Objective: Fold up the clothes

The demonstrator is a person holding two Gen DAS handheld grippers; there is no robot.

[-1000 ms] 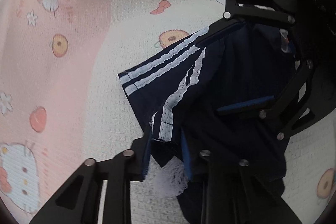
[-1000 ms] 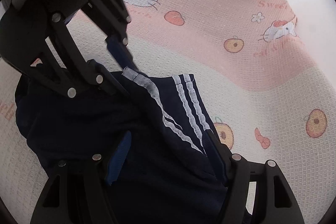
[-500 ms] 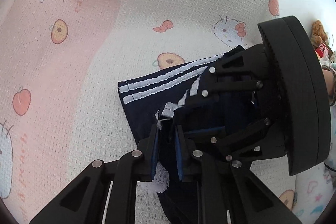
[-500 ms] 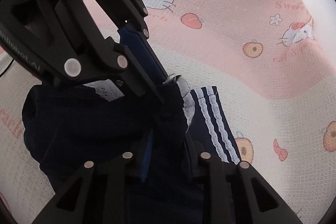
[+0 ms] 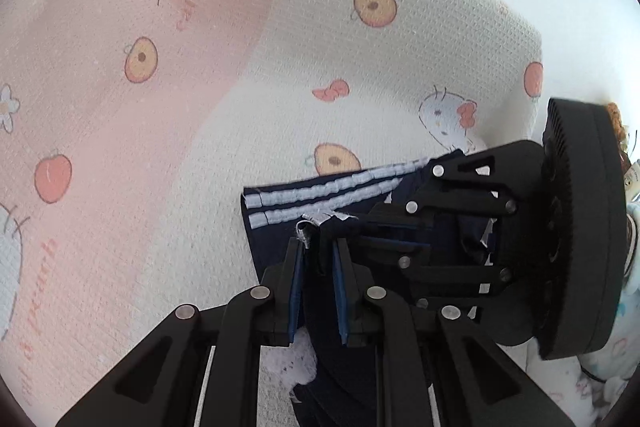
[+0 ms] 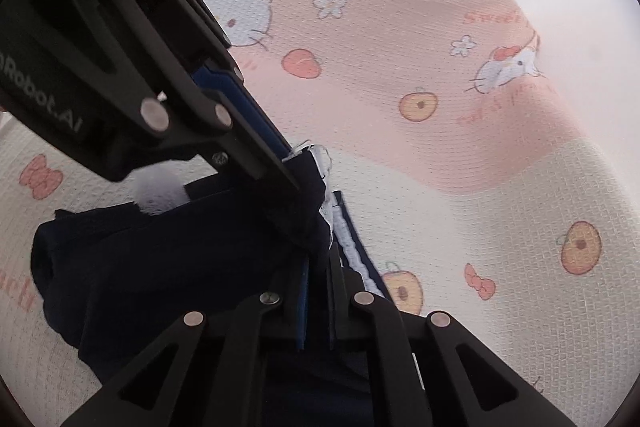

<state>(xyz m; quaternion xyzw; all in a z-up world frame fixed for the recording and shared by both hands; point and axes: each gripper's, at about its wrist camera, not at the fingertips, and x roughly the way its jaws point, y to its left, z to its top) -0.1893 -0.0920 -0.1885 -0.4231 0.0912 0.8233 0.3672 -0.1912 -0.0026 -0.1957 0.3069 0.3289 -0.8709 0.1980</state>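
Note:
Navy shorts with two white side stripes (image 5: pixel 320 195) lie bunched on a pink and white cartoon-cat bed sheet (image 5: pixel 160 107). My left gripper (image 5: pixel 316 247) is shut on a gathered edge of the shorts with a white lace trim. My right gripper (image 6: pixel 318 259) is shut on the same bunched edge of the shorts (image 6: pixel 160 267). The two grippers meet nose to nose: the right gripper shows in the left wrist view (image 5: pixel 400 235), and the left gripper shows in the right wrist view (image 6: pixel 308 171). A white lace scrap (image 5: pixel 292 363) hangs below my left fingers.
The sheet (image 6: pixel 440 107) covers the whole bed, pink band on one side and white on the other. A small plush toy (image 5: pixel 616 123) and other soft items lie at the far right edge of the left wrist view.
Both grippers have closed from open onto the shorts' edge and come together nose to nose. The shorts have been gathered into a narrower bunch.

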